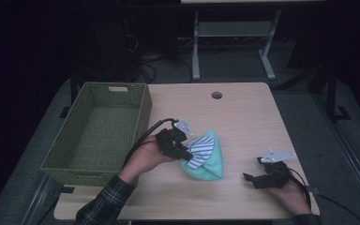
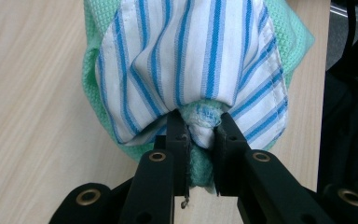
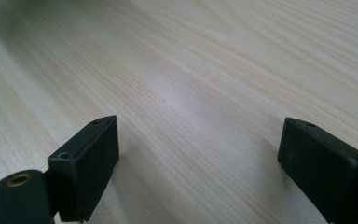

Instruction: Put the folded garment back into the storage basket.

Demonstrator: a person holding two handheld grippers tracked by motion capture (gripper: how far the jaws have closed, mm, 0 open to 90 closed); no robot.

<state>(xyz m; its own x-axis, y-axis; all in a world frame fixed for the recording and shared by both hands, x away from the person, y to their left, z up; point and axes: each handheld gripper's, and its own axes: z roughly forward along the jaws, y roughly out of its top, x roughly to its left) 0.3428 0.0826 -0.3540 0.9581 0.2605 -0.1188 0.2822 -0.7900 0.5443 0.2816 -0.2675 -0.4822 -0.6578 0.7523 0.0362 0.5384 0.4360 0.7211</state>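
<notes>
The left gripper (image 2: 200, 135) pinched the striped cloth (image 2: 191, 60) and green cloth (image 2: 289, 37) mid-table; next likely the basket (image 1: 70, 157) at the left edge. The right gripper (image 3: 198, 163) gaped empty.

1. Light wooden table (image 1: 243, 108) with a round cable hole (image 1: 216, 95) at 12 o'clock.
2. Grey floor (image 1: 234, 63); white-legged desk frame (image 1: 232, 33) behind.
3. Dark, dim surroundings.

High view overlooks table (image 1: 243, 117); gripper views skim it closely.
</notes>
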